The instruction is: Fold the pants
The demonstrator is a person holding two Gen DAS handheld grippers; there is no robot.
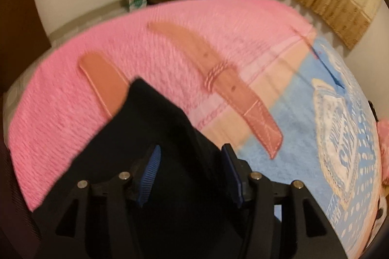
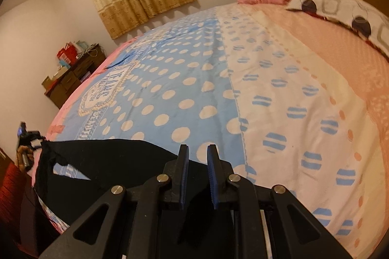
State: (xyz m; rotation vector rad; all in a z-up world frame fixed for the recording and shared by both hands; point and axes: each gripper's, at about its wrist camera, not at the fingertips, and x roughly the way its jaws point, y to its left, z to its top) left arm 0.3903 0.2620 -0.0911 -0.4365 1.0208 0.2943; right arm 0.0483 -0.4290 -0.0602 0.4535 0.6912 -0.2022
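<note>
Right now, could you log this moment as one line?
left gripper: open over pants | right gripper: open | bed: pants unfolded

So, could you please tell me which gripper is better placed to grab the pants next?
Left, probably: the left gripper has black pants lying between its open fingers, while the right gripper points over their edge toward the bedspread.

Both wrist views sit low and close over the bedspread (image 1: 73, 93), sharing its blue dotted patch (image 2: 170, 78).
</note>
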